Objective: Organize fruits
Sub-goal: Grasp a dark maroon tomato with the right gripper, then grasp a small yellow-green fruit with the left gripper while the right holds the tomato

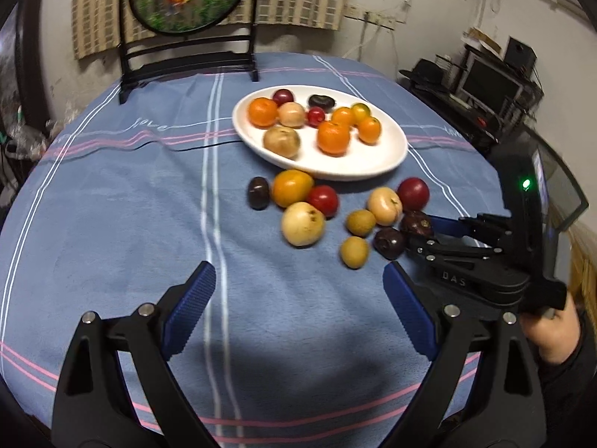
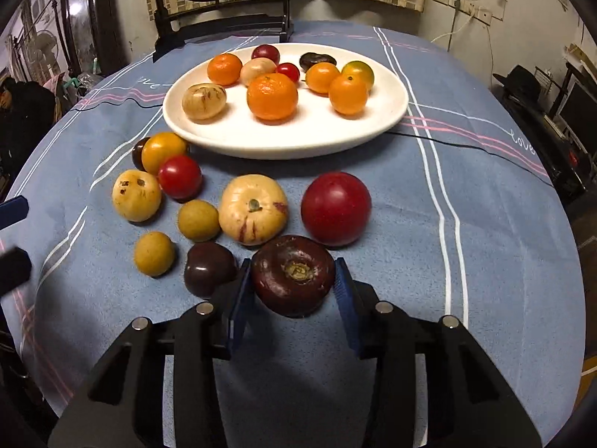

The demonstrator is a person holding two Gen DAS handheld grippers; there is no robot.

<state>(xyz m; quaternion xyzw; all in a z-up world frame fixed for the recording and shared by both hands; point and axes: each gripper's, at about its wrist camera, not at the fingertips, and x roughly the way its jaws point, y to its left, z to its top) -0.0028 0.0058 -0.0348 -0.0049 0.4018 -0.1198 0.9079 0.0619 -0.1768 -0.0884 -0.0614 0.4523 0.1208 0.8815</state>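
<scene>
Dark maroon, the round dimpled fruit (image 2: 293,275) on the blue striped cloth (image 2: 485,224), at six o'clock from the white oval plate (image 2: 388,112), sits clamped between the right gripper's (image 2: 294,283) narrowed blue pads, presumably for carrying plateward, while the left gripper (image 1: 298,298) hangs wide open, empty.

One white plate (image 2: 388,119); nine fruits on plate (image 2: 272,95); nine fruits on tablecloth (image 2: 253,209).

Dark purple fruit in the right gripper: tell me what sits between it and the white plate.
The dark purple fruit has the pale peach-coloured fruit and the red plum lying on the cloth between it and the white plate; lifted over them, nothing visible blocks it.
</scene>
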